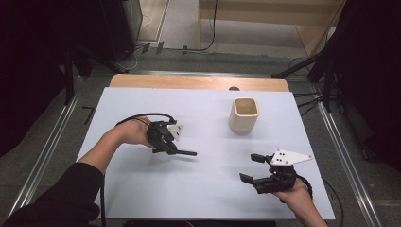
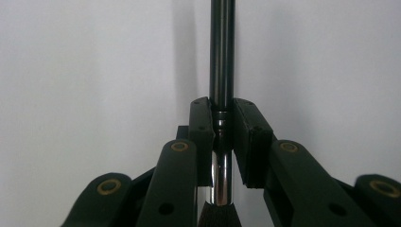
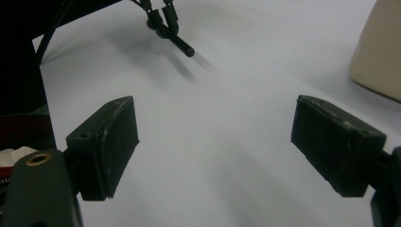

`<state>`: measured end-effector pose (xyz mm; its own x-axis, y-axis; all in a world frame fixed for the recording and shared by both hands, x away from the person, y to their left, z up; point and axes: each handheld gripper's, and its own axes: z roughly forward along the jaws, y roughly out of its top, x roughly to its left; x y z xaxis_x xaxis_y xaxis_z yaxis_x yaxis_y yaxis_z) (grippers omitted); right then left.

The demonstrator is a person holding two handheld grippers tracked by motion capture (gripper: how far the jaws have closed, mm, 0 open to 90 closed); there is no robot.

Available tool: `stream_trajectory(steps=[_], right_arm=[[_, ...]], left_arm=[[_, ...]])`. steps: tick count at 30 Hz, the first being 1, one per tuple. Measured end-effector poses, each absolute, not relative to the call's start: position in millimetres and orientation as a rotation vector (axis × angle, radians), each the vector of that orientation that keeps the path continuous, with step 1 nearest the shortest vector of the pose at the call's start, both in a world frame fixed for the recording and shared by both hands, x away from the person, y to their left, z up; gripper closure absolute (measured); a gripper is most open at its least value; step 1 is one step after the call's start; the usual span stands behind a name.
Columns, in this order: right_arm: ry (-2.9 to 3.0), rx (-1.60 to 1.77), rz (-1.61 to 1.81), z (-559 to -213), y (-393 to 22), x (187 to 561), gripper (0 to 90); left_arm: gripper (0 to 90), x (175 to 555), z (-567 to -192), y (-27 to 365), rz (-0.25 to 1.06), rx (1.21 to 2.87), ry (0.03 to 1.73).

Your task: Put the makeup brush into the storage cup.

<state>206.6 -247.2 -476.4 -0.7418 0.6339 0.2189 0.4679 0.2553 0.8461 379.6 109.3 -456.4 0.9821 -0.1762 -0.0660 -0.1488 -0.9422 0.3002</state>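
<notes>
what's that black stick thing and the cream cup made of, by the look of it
The brush clamped in the left tool: dark handle, glossy, likely lacquered wood or plastic, going by the sheen line along it; a mirror-bright band lower down looks like metal; dark bristles below seem to be fibre. The cup: cream, matte, with a thick wall and no glare, perhaps unglazed ceramic, wood or plastic; hard to settle.

Brush (image 1: 182,152): slim, with a dark, glossy, rod-like handle and a bright metal ferrule; dark bristles are just visible at the bottom of the left gripper view. It is clamped at the ferrule end, and the handle juts out roughly level above the white counter (image 1: 208,189), left of centre, well clear of every edge and pointing toward the right edge.
</notes>
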Motion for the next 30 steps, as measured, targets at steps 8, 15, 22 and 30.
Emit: stream_trajectory(steps=[8,15,22,30], right_arm=[[2.357,1.035,1.502,-476,-247,206,17.4],[2.359,1.016,1.507,-477,-245,206,17.4],[2.378,1.005,1.523,-478,-242,205,17.4],[2.396,0.984,1.533,-478,-241,204,19.8]], left_arm=[[79.2,381,-446,115,-0.163,2.804,0.009],[79.2,383,-442,119,-0.151,2.779,0.198],[79.2,380,-437,123,-0.221,2.688,0.344],[79.4,367,-435,118,-0.286,2.649,0.501]])
